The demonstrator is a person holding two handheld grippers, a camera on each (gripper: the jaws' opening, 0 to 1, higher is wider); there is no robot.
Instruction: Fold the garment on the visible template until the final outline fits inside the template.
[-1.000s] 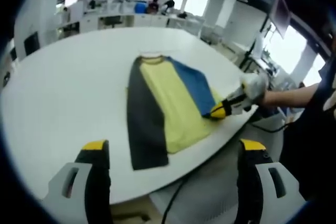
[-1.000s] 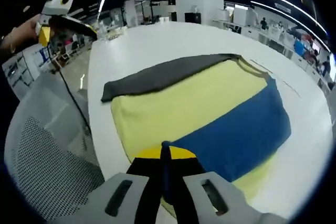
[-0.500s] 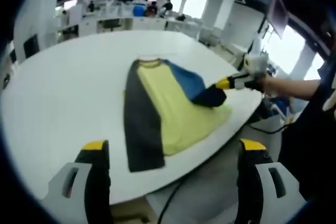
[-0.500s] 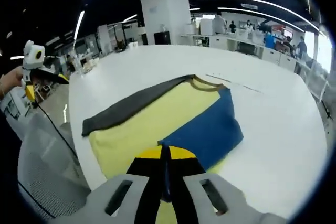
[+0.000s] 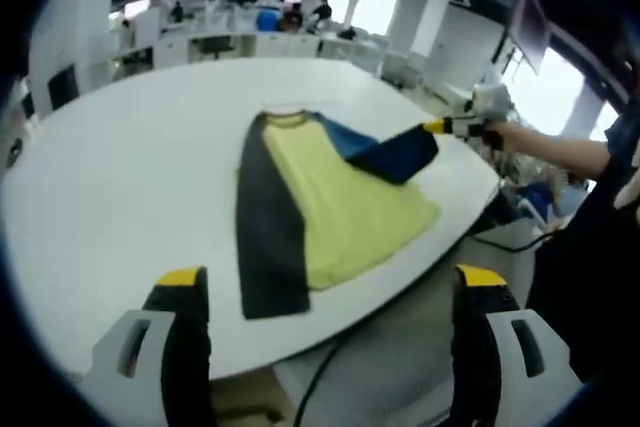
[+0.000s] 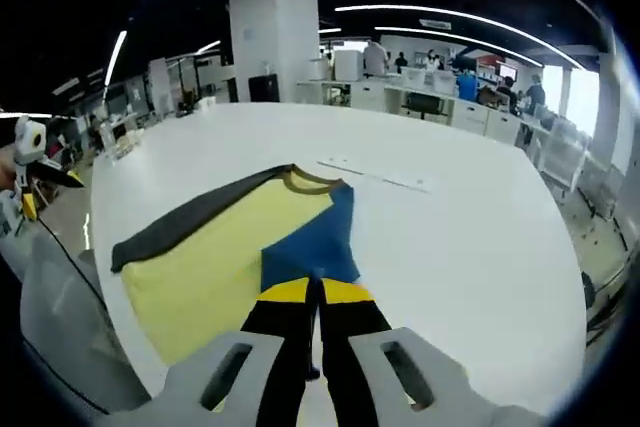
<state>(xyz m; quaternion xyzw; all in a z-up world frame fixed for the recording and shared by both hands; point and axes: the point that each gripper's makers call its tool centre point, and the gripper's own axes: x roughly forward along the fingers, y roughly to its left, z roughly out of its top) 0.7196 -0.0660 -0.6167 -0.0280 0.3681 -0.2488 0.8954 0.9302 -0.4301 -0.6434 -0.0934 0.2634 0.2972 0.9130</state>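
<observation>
Left gripper [image 5: 330, 297]: jaws stand wide apart with nothing between them, held off the near edge of the table [image 5: 120, 177]. It appears to be parked clear so the fold can proceed unobstructed.

Right gripper [image 6: 315, 297]: jaws pressed together on the blue sleeve [image 6: 308, 245], pinched at its end. In the left gripper view this gripper [image 5: 432, 128] is seen raised above the table's right edge, with the blue sleeve [image 5: 385, 152] hanging taut between it and the shoulder. Judgement: the sleeve is held aloft so it can be carried across the body without dragging the layers beneath.

Garment [image 5: 315, 202]: lies flat near the right edge of the table, hem toward the near edge, collar [image 5: 287, 118] toward the far edge. Yellow body [image 5: 345, 212] exposed; the dark grey sleeve [image 5: 265, 227] already lies straight along one side, which suggests that side is done.

Template: a faint line [image 6: 375, 177] shows on the table beyond the collar; its full outline cannot be made out.

Far background: desks and people across an open office.
</observation>
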